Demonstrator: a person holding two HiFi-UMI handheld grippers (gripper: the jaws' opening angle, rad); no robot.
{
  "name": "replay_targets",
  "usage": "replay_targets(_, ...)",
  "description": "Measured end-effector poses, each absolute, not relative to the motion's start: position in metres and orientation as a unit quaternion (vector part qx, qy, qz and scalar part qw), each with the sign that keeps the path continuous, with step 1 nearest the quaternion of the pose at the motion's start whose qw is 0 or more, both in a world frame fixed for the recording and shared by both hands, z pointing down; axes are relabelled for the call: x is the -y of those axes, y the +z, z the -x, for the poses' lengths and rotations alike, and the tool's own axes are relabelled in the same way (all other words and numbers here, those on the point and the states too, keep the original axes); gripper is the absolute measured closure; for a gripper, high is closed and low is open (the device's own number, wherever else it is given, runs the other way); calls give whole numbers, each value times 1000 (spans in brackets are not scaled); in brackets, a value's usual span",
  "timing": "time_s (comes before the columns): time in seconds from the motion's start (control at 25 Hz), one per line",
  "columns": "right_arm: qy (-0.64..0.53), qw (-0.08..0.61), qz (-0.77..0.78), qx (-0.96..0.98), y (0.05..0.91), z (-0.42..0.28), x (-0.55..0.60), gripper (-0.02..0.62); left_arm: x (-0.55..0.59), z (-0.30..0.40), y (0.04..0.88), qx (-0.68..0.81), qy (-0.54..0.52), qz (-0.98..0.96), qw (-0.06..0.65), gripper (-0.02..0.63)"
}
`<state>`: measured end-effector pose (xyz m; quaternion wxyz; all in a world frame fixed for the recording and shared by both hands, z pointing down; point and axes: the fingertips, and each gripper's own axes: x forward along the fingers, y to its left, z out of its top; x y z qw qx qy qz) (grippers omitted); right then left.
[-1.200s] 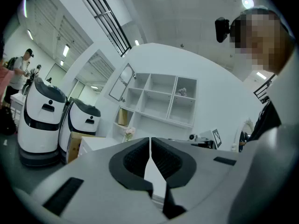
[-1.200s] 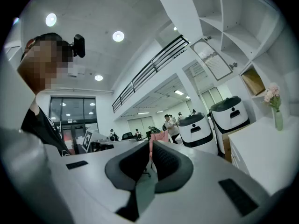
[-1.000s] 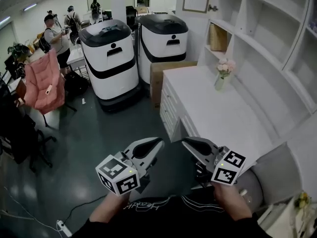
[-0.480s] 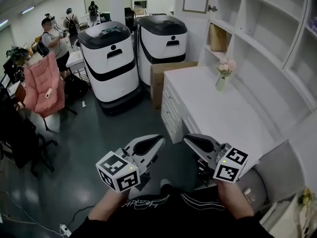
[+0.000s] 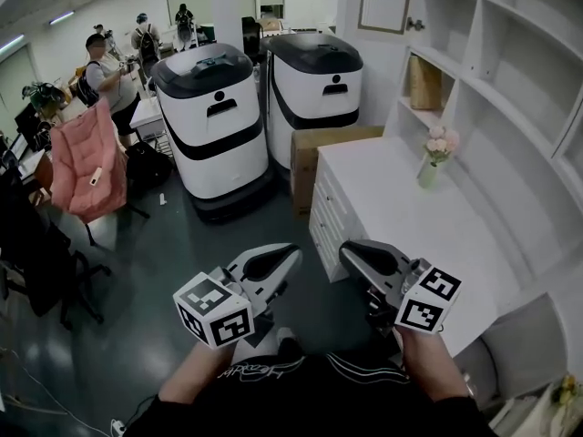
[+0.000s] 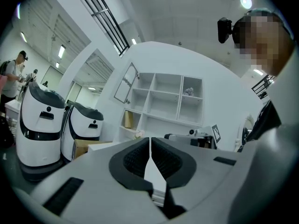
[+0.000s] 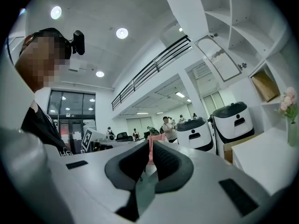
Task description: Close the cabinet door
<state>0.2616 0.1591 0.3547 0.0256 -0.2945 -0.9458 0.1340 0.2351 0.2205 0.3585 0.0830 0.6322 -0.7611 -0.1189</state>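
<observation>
The cabinet door [image 5: 384, 3] is a white framed panel with a small knob, standing open at the top of the white shelf unit [image 5: 510, 89]. It also shows as the door [image 6: 126, 83] in the left gripper view and the door [image 7: 219, 59] in the right gripper view. My left gripper [image 5: 290, 251] and right gripper [image 5: 348, 248] are held side by side low in front of my body, far below the door. Both are shut with nothing between the jaws. The left gripper [image 6: 150, 139] faces the shelves; the right gripper [image 7: 150, 143] faces the room.
A white desk [image 5: 410, 208] with drawers stands under the shelves and carries a vase of flowers [image 5: 433, 157]. Two white-and-black machines [image 5: 214, 107] and a cardboard box [image 5: 319, 153] stand beyond it. A pink chair [image 5: 86, 157] and several people [image 5: 105, 66] are at the left.
The head view has shifted: the desk, the shelves and the machines sit further right in the frame and look slightly larger. Both grippers keep their pose in front of my body and stay shut.
</observation>
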Motion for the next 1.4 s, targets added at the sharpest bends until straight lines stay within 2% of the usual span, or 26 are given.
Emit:
replay_targets(0.48,156,5,291,944,346,-40,-65,541,-124,-18,354,756,-94,-639,105,575)
replay_targets(1.04,160,-18,224,961,344,49,14,541,-49,83,341,713,-86,-690,88,575)
replay_targets(1.4,150,-24,150,977,336,145,75,541,23,188,331,652,-91,-747,94,575)
